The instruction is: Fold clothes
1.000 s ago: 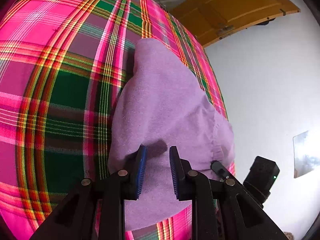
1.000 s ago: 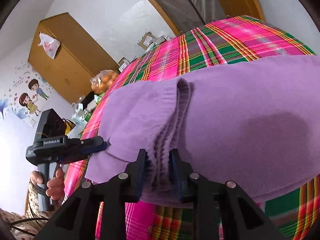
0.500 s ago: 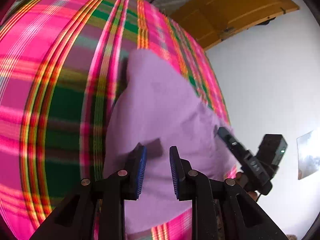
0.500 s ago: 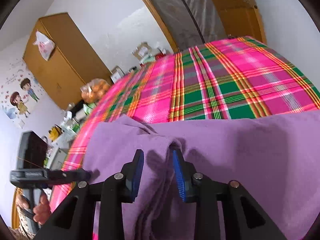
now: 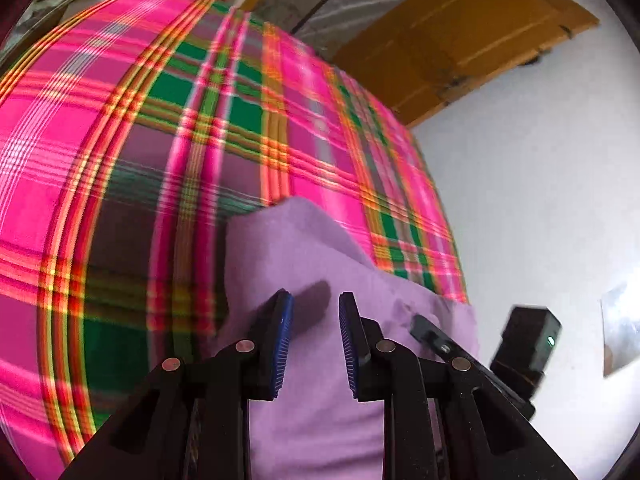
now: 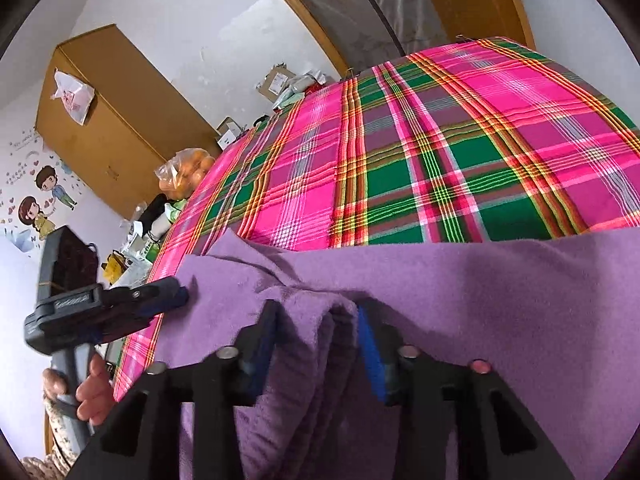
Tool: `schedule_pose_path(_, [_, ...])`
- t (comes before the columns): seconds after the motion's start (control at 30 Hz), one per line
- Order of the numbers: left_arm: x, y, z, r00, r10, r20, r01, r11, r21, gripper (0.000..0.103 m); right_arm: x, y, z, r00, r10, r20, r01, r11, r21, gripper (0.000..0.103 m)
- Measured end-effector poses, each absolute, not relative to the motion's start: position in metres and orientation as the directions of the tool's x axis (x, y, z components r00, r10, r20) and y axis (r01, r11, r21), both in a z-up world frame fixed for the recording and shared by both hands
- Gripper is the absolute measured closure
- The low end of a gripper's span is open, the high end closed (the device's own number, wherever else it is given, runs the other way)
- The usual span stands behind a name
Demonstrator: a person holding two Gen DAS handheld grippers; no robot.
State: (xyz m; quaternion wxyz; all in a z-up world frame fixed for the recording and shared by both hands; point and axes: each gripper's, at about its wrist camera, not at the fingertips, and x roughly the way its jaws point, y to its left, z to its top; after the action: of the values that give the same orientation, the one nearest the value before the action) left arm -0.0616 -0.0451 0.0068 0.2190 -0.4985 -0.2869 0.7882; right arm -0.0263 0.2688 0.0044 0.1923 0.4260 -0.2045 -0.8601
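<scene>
A purple knit garment [image 5: 304, 248] lies folded on a bed under a pink and green plaid sheet [image 5: 120, 160]. My left gripper [image 5: 314, 304] hovers open just above the garment's near part, with nothing between its blue pads. In the right wrist view the garment [image 6: 480, 280] fills the foreground. My right gripper [image 6: 316, 312] is open, its fingers standing apart on either side of a bunched fold of the cloth. The left gripper's tip [image 6: 160, 292] rests at the garment's left edge, held by a hand [image 6: 92, 384]. The right gripper's finger [image 5: 428, 332] lies on the garment's right part.
The plaid sheet [image 6: 440, 140] stretches far beyond the garment. A wooden cabinet [image 6: 112, 120], a bag of oranges [image 6: 186, 172] and cluttered items [image 6: 148, 236] stand past the bed's left side. A wooden door [image 5: 460, 40] and a white wall [image 5: 540, 200] bound the right.
My right gripper has opened and let go of the fold it was pinching. Both grippers have drawn back toward the garment's near edge, so more of the bed shows.
</scene>
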Motion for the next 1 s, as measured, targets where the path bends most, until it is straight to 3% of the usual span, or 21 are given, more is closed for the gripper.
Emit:
schedule_pose_path(0.1, [-0.064,-0.05,-0.001,-0.399,0.647,-0.649,-0.043,-0.721,-0.692,0.079,-0.027,0.27,0.007,-0.578,-0.495,-0.649,0.158,-0.848,0.505,0.078])
schedule_pose_path(0.23, [-0.065,-0.053,-0.002,-0.397,0.665,-0.632,-0.037,-0.7,-0.713,0.079,-0.027,0.271,0.012,-0.598,-0.48,-0.642,0.16,-0.856,0.491,0.079])
schedule_pose_path(0.6, [-0.062,-0.06,-0.005,-0.4,0.685,-0.608,-0.032,-0.674,-0.738,0.079,-0.027,0.258,0.011,-0.608,-0.406,-0.682,0.166,-0.905,0.391,0.078])
schedule_pose_path(0.73, [-0.06,-0.063,-0.007,-0.399,0.698,-0.594,-0.028,-0.657,-0.753,0.079,-0.03,0.261,0.005,-0.598,-0.418,-0.684,0.154,-0.897,0.413,0.077])
schedule_pose_path(0.93, [-0.041,-0.071,0.008,-0.435,0.643,-0.631,-0.039,-0.713,-0.7,0.078,-0.022,0.259,0.017,-0.628,-0.38,-0.679,0.131,-0.912,0.389,0.071])
schedule_pose_path(1.0, [-0.027,-0.073,0.016,-0.462,0.611,-0.643,-0.047,-0.74,-0.671,0.076,-0.01,0.252,0.027,-0.66,-0.315,-0.682,0.123,-0.941,0.315,0.071])
